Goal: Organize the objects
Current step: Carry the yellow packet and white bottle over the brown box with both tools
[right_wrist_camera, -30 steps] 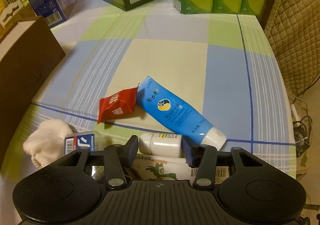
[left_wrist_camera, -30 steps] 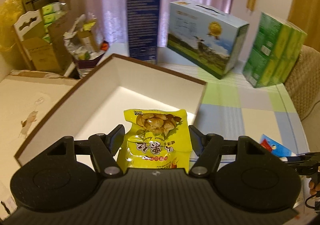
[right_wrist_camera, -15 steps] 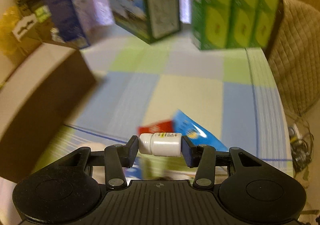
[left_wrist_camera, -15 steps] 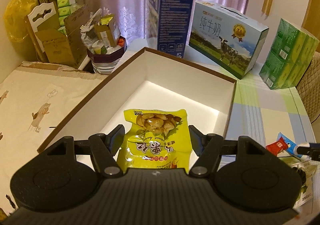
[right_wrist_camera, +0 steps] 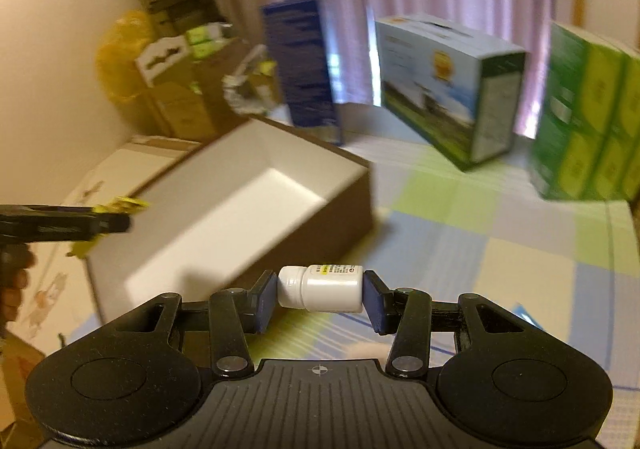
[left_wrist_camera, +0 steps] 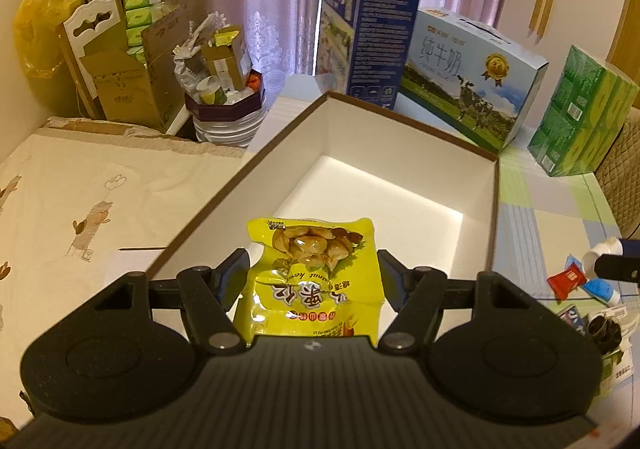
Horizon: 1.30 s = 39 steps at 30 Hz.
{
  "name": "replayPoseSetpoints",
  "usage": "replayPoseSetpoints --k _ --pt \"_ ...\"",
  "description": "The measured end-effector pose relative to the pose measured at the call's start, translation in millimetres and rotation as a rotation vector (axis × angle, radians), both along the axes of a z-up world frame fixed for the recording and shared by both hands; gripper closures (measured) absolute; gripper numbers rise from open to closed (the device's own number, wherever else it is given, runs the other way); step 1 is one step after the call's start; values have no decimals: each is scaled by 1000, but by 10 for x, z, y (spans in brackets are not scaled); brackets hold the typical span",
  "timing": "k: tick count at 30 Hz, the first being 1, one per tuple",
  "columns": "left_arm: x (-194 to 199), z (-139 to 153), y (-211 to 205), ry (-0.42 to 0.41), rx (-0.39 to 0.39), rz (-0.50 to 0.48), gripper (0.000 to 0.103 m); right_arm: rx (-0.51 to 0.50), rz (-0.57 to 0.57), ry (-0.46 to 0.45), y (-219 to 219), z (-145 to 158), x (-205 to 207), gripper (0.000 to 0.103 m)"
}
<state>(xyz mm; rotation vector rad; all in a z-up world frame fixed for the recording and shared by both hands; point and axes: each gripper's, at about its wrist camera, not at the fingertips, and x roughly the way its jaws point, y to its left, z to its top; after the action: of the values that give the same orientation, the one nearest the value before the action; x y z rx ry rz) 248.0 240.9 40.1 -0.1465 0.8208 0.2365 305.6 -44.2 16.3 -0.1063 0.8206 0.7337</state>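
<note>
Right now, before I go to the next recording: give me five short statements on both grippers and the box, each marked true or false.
1. The left gripper holds a yellow snack packet. True.
2. The right gripper is open and holds nothing. False: it clamps a white pill bottle end to end.
3. The open white-lined box already holds the blue tube. False: nothing shows inside it.
4. The pill bottle lies sideways between the fingers. True.
5. The red sachet lies on the tablecloth. True.

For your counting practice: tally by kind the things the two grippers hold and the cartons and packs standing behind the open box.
Yellow snack bag, in left gripper: 1
White bottle, in right gripper: 1
Blue carton: 1
Milk carton: 1
Green tissue pack: 1
Total: 5
</note>
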Motion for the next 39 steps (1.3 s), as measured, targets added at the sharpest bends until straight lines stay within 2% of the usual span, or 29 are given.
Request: replayPoseSetpoints --k 9,18,28,39 --pt "-88 -102 279 25 -5 -13 38 -22 146 -3 790 -40 -221 60" --pt "-38 -257 444 71 -31 -45 38 -112 235 50 1372 -434 -263 60" --pt "127 -500 467 146 -48 -97 37 -186 254 122 1572 -844 -159 60" --pt "260 -697 466 211 -40 -134 35 -199 259 150 1658 -894 -80 60"
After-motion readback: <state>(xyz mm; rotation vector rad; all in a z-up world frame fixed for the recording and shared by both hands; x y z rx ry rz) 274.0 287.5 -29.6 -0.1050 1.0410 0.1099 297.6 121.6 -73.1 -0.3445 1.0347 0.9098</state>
